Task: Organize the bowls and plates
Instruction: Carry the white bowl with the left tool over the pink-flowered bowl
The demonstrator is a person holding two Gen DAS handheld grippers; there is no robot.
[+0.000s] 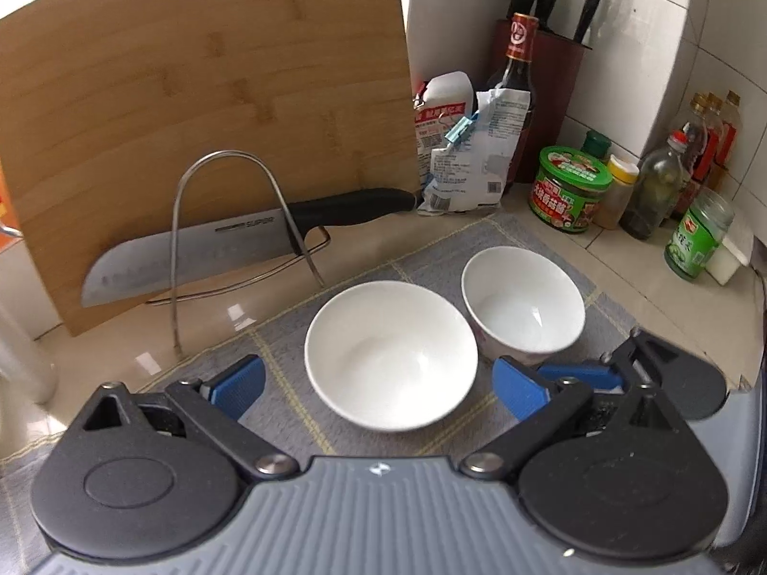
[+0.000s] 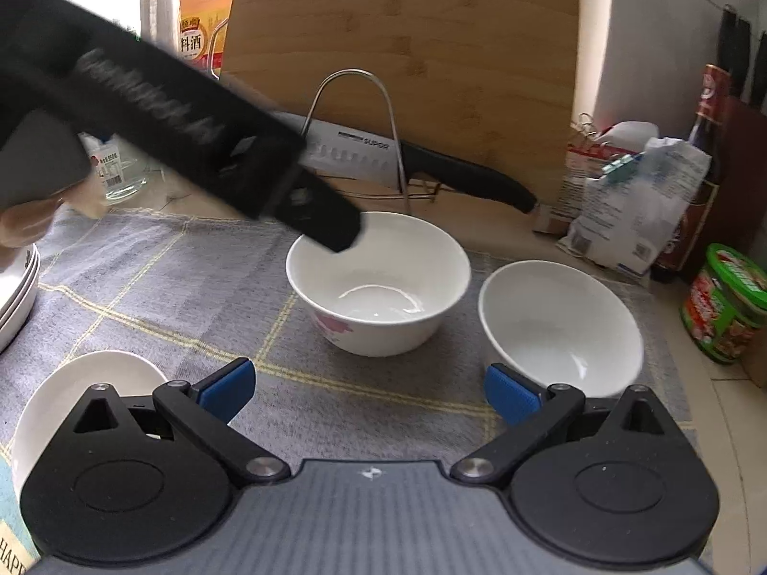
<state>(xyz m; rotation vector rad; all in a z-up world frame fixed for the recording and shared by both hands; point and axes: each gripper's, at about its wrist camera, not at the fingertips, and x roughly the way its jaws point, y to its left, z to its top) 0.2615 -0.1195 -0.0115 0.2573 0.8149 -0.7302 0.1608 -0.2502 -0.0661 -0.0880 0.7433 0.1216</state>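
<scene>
A grey checked cloth [image 1: 431, 258] covers a tiled kitchen counter; behind it a bamboo cutting board [image 1: 206, 110] and a knife [image 1: 230, 244] lean in a wire rack. Only the right wrist view shows stacked plates [image 2: 17, 297] at far left and a third bowl [image 2: 72, 393]. Both grippers are spread wide, empty — the left gripper [image 1: 378, 385] over a plain bowl [image 1: 390, 354], the right gripper [image 2: 369, 388] before the flowered bowl [image 2: 378, 282].
</scene>
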